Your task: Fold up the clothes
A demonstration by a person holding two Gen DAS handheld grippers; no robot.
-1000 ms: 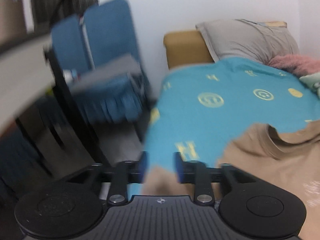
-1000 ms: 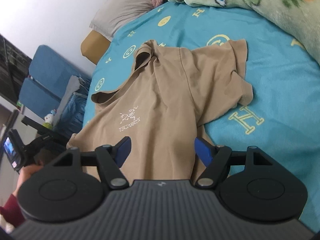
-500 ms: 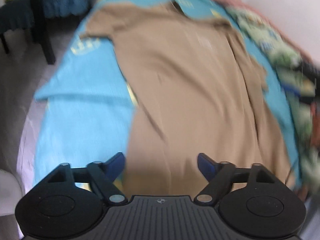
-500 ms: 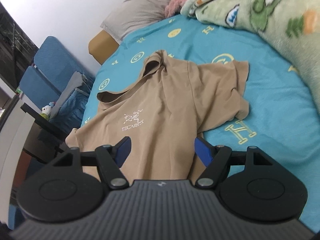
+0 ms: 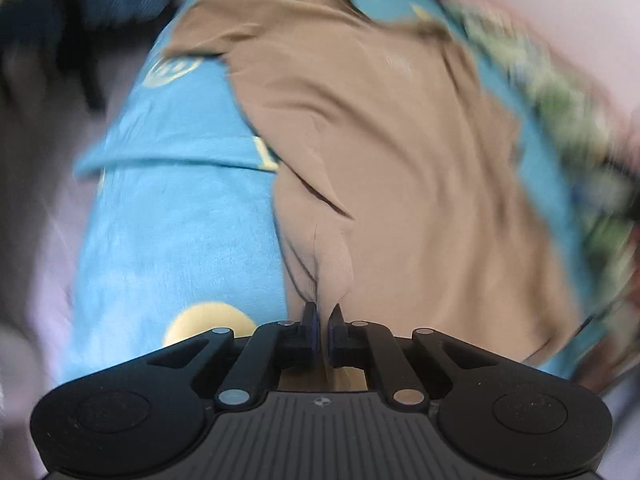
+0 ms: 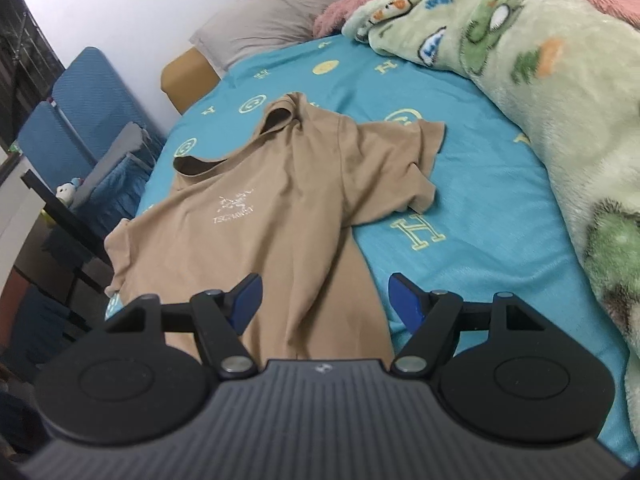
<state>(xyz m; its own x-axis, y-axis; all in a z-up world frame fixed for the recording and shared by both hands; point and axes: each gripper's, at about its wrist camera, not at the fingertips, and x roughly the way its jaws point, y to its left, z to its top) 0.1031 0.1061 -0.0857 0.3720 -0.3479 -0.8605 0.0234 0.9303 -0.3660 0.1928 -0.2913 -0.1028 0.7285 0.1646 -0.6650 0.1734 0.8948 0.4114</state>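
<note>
Tan T-shirt [image 6: 280, 216] spread front-up on the blue patterned bedsheet [image 6: 480, 216], collar toward the grey pillow [image 6: 280, 12] at the head of the bed, hem toward the near edge. Left gripper [image 5: 323, 320]: jaws closed down to a narrow slit, a pinch of the shirt's fabric near its hem caught between the pads, with creases running up from the grip; this view is motion-blurred. Right gripper [image 6: 324, 300]: jaws wide apart, holding nothing, poised above the lower part of the shirt. A green cartoon blanket [image 6: 540, 80] lies bunched along the bed's right side; blue chairs [image 6: 76, 112] stand off its left edge.
</note>
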